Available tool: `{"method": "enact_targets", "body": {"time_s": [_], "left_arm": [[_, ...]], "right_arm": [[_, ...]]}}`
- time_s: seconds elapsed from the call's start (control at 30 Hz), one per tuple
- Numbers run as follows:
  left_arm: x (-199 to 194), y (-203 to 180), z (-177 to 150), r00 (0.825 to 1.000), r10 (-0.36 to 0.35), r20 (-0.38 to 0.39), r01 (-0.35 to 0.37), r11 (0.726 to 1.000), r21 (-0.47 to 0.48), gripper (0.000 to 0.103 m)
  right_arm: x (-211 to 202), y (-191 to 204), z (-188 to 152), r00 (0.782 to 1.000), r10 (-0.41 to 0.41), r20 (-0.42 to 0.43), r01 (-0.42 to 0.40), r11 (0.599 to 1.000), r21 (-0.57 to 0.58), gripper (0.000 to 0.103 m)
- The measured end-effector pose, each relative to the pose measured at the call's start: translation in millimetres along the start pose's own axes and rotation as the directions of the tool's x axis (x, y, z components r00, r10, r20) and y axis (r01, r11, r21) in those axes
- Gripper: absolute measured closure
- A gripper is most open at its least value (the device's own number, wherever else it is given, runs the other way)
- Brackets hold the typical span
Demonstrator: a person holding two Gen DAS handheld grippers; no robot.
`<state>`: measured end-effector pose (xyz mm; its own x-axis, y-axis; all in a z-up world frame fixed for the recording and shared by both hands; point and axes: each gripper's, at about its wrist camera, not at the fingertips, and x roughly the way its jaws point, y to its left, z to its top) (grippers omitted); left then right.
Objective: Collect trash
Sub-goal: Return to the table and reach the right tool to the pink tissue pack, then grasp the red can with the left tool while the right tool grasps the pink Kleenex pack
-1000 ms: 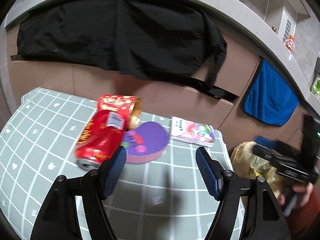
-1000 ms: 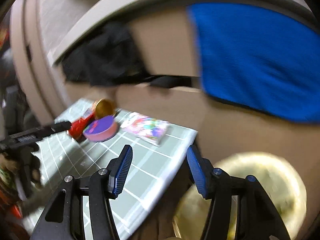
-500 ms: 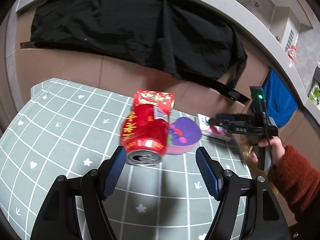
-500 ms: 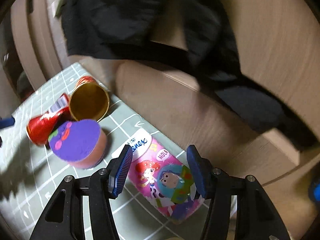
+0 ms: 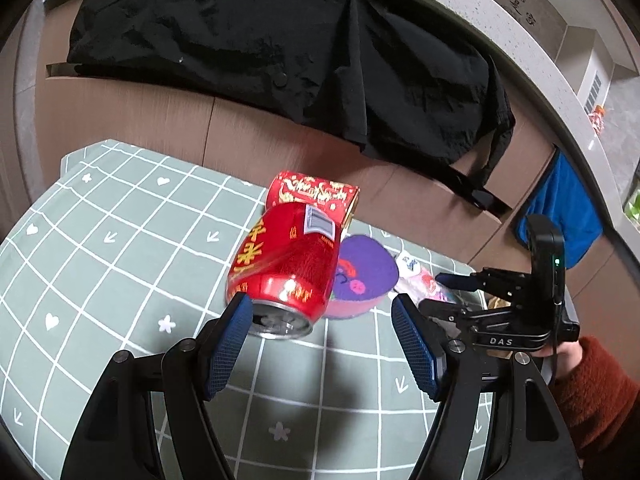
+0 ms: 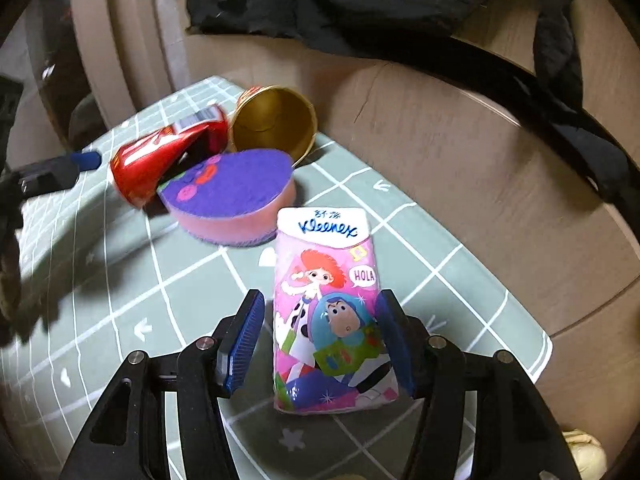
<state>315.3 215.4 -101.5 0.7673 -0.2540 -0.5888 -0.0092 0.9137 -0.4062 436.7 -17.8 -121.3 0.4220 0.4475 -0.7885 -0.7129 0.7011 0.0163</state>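
Moved since earlier: both tools have come in over the tabletop; the right tool, a second ago out past the tabletop's edge over a yellowish bag, now straddles the tissue pack, and the left tool has closed in on the can.
Left tool [image 5: 322,344]: jaws wide apart, holding nothing; its left blue pad sits just at the rim of the can's open end, whether touching I cannot tell.
Right tool [image 6: 320,344]: jaws wide apart, one blue pad on each side of the tissue pack, a visible gap at the left pad, so no grip.
Red can [image 5: 286,266]: dented, lying on its side near the middle of the tabletop, open end toward the left tool.
Paper cup [image 6: 274,122]: red outside, gold inside, on its side behind the can, close to the far edge.
Purple sponge [image 6: 234,196]: purple top, pink body, lying against the can and cup.
Tissue pack [image 6: 330,308]: pink cartoon-printed Kleenex pack, flat near the tabletop's far right corner.
Tabletop [image 5: 120,240]: green cloth with a white grid.
Backdrop: black garment [image 5: 280,52] draped over brown cabinet fronts; blue towel [image 5: 560,208] hanging at right.
Person: red sleeve [image 5: 592,388] behind the right tool.
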Motion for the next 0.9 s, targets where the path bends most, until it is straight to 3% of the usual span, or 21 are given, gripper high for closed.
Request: {"method": "enact_targets", "body": {"time_s": [0.2,0.37,0.53,0.8,0.9], "left_arm": [[19,5,22,1.000,0.010,0.003,-0.010,1.000,-0.004,0.030],[52,18,38,0.997,0.025,-0.077,-0.026,0.999,-0.018,0.030],[77,53,50,0.988,-0.029,-0.154,0.007,0.990,-0.141,0.025],[84,67,41,0.983,-0.080,-0.167,0.044,0.977,-0.207,0.019],[95,70,39,0.974,-0.098,-0.203,0.047,0.969,-0.241,0.018]], "right_arm": [[14,-15,6,0.999,0.032,-0.003,-0.031,0.995,0.099,0.049],[8,-13,2,1.000,0.020,-0.004,-0.019,0.989,0.149,0.059],[-30,-11,-18,0.996,0.055,0.065,-0.068,0.973,0.222,0.059],[-66,2,-55,0.990,0.077,0.122,-0.109,0.953,0.283,0.059],[-76,13,-64,0.990,0.058,0.127,-0.090,0.961,0.261,0.059]]}}
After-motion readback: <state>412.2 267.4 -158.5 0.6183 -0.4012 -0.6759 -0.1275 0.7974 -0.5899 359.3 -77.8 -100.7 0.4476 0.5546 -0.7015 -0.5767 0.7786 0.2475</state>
